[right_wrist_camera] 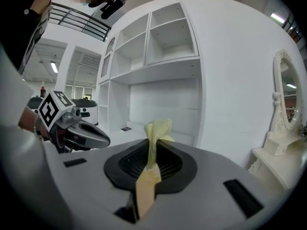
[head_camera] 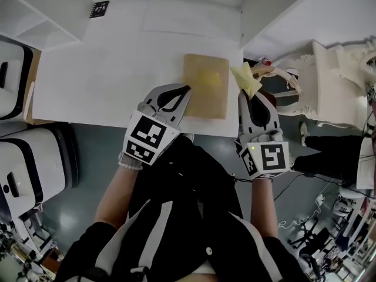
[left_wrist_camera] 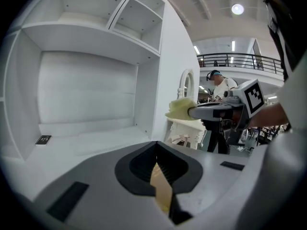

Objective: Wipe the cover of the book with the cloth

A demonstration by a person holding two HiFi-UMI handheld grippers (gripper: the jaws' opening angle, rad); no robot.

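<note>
A tan book [head_camera: 205, 86] lies flat near the front edge of the white table [head_camera: 106, 75]. My left gripper [head_camera: 187, 89] is shut, its tip at the book's left edge. In the left gripper view a tan sliver shows through the slit of that gripper [left_wrist_camera: 156, 145]. Just off the book's right edge my right gripper [head_camera: 245, 93] is shut on a pale yellow cloth [head_camera: 247, 78]. The cloth [right_wrist_camera: 157, 128] sticks up bunched from the right gripper [right_wrist_camera: 151, 145]. Across from the left gripper, the cloth [left_wrist_camera: 181, 108] appears raised above the table.
White open shelving [left_wrist_camera: 96, 56] stands behind the table. A square marker tag [head_camera: 98, 9] lies at the table's back left. An ornate white dressing table with a mirror [head_camera: 329, 81] stands to the right. White machines [head_camera: 17, 163] sit on the floor at left.
</note>
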